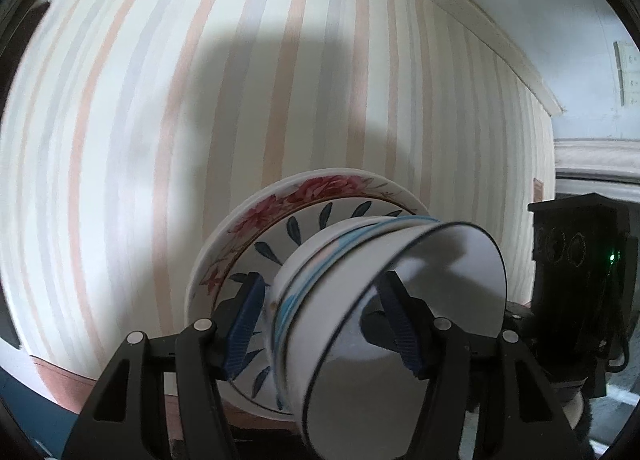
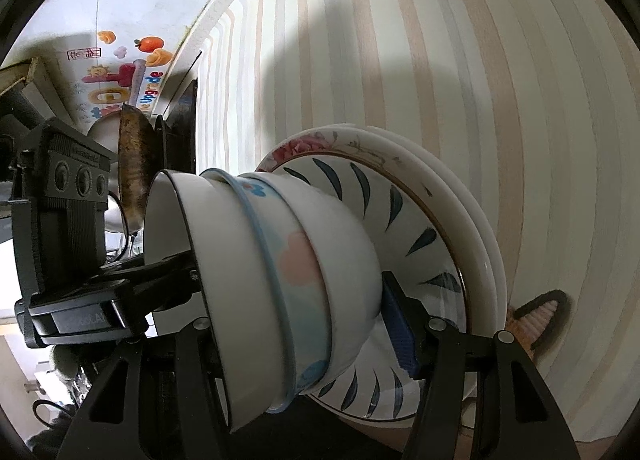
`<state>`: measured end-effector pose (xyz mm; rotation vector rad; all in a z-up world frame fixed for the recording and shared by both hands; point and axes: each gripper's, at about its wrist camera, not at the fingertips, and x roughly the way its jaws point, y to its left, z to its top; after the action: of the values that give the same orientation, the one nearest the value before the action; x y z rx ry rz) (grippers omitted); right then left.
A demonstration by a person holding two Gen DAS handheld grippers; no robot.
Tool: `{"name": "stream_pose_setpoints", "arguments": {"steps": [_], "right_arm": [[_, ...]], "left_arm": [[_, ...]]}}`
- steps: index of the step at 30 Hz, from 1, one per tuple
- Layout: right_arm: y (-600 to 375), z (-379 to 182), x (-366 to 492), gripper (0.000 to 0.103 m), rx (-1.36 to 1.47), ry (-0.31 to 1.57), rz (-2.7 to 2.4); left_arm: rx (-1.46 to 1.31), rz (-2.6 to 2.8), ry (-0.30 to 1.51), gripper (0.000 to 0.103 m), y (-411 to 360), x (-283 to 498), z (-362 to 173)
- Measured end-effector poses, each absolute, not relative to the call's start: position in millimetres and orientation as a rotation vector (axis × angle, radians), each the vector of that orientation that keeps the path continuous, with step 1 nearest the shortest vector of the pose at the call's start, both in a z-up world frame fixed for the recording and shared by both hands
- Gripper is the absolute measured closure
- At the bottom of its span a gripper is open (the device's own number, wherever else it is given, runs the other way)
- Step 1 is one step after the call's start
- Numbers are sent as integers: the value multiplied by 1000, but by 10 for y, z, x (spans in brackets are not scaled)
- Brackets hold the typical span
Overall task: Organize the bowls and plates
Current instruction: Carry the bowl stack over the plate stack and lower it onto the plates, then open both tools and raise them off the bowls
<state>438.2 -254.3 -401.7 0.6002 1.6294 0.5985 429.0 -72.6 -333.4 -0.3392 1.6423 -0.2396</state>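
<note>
Several nested bowls point(image 1: 360, 300) sit on a blue-leaf plate point(image 1: 280, 244), which lies on a rose-patterned plate point(image 1: 304, 190) over white plates. My left gripper point(image 1: 324, 312) grips this stack, one finger inside the top white bowl point(image 1: 424, 292), the other on the plates' side. In the right wrist view the same bowls point(image 2: 280, 280) and blue-leaf plate point(image 2: 404, 228) sit between my right gripper point(image 2: 304, 320) fingers, which also grip the stack. The left gripper's body point(image 2: 64, 220) shows at the left.
A striped tablecloth point(image 1: 160, 120) fills the background. The other gripper's body point(image 1: 576, 260) is at the right. A dark wok point(image 2: 134, 164) and a colourful sticker wall point(image 2: 120, 72) lie at the upper left. A small cat-ear object point(image 2: 540, 316) is at the right.
</note>
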Motion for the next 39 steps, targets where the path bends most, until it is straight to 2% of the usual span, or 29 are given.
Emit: {"name": "stream_pose_setpoints", "arguments": {"steps": [11,13,14,15,16,19,24,39], "right_arm": [[-2585,-3670,4158,39,470,1571,518],[-2603,-3523,4098,35,437,1544,494],[-2608,-3454,4071,33,419,1529,482],[-2614,-3374,4041,25,399,1509,469],[-2623,-3265,4000,18,375,1479,453],[-2638,-3008,3892,13,309,1419,393],[-2649,-2623,3695,9,229,1309,269],[-2644,-1736,2946,8,198,1096,115]], "left_arm": [[-139,-178,1524,43,-767,4063,-2948],[-109,-157,1498,38,-752,4012,-2867],[-92,-146,1485,28,-750,3985,-2833],[-75,-138,1468,14,-748,3961,-2797],[-59,-131,1453,11,-747,3936,-2764],[-54,-108,1409,11,-705,3860,-2678],[-38,-95,1346,10,-634,3734,-2510],[5,-110,1105,10,-610,3028,-1623]]}}
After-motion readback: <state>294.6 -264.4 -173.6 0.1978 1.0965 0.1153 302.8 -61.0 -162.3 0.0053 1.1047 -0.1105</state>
